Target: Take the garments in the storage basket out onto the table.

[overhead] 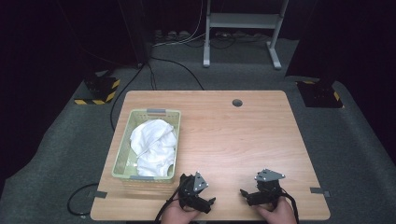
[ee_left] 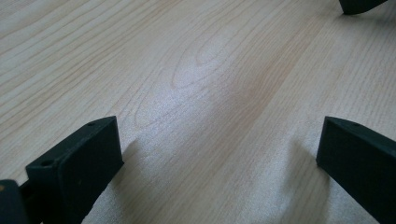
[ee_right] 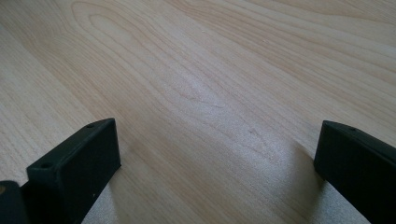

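A pale green basket (overhead: 122, 154) stands on the left part of the wooden table (overhead: 233, 135), with a crumpled white cloth (overhead: 153, 147) inside it. My left gripper (overhead: 198, 192) rests near the table's front edge, just right of the basket's near corner. In the left gripper view its jaws (ee_left: 219, 140) stand wide apart, open over bare wood. My right gripper (overhead: 261, 190) sits a short way to the right, also at the front edge. In the right gripper view it (ee_right: 217, 140) is open with nothing between its fingers.
A round cable hole (overhead: 237, 102) is set near the table's far edge. Grey carpet surrounds the table, with cables and a white stand (overhead: 243, 28) beyond it. The tip of the other gripper (ee_left: 359, 4) pokes into the left gripper view's top right.
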`<state>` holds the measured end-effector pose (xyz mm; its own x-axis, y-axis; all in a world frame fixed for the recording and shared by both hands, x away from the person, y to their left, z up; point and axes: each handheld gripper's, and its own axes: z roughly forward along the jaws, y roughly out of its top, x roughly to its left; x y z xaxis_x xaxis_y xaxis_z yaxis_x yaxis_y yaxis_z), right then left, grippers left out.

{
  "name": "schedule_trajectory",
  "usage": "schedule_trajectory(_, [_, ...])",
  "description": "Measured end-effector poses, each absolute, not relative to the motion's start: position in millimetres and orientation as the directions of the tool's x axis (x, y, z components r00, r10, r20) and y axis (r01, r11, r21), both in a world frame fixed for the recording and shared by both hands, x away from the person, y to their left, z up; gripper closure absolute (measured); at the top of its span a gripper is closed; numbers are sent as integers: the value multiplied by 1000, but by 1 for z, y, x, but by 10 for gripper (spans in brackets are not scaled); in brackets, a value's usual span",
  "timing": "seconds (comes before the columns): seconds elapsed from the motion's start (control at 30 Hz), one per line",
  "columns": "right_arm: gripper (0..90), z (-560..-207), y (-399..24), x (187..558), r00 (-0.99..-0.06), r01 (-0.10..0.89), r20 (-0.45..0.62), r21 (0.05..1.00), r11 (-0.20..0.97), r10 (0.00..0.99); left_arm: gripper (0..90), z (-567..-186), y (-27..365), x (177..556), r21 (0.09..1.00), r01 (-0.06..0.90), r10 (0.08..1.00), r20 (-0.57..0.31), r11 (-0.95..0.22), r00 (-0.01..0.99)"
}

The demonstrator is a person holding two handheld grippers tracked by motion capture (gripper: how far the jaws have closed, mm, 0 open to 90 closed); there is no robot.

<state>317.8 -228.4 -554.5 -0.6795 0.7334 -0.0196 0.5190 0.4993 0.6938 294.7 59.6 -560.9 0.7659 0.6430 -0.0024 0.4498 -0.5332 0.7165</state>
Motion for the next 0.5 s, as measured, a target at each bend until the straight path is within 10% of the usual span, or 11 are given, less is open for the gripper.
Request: schedule_trajectory(0.5, [0, -554, -228, 318, -680, 520, -18, 693, 500, 733, 7, -561, 58, 297, 715, 451, 641, -5, -534, 767])
